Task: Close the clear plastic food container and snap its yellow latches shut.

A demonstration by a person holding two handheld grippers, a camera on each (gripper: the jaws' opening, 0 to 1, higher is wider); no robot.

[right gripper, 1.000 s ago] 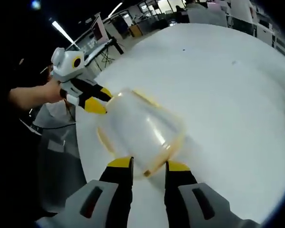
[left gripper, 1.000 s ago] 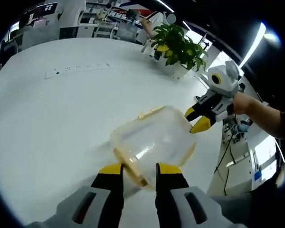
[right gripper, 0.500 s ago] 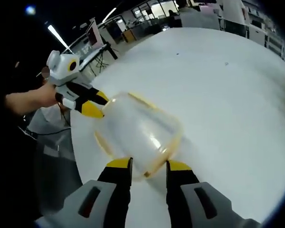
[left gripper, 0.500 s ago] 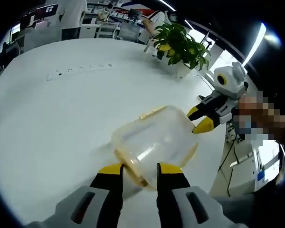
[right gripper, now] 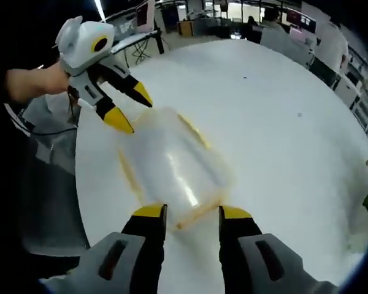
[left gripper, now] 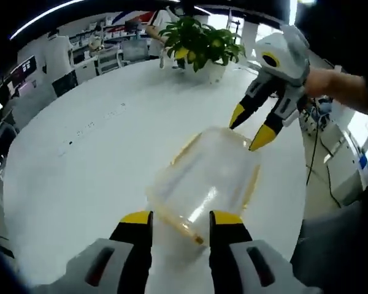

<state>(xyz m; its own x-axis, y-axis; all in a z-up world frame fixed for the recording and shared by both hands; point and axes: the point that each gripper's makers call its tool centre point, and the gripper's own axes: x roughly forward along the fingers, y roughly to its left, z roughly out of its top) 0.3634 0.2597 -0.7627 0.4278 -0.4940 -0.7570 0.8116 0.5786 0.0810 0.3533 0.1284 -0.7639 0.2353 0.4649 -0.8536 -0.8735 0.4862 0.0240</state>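
- Left gripper view: clear, round-cornered plastic container (left gripper: 205,187) with yellow rim latches lies on the smooth white surface (left gripper: 80,165).
- Left gripper (left gripper: 180,220), jaws parted, straddles the container's near edge.
- Right gripper (right gripper: 190,212), jaws parted, straddles the opposite end.

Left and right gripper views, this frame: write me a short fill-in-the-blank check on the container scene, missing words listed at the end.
1. The clear container lies on a ____ table.
2. Its latches are coloured ____.
3. The left gripper and right gripper sit at ____ ends of the container.
4. At the table's far edge in the left gripper view stands a potted ____.

Missing words: white; yellow; opposite; plant
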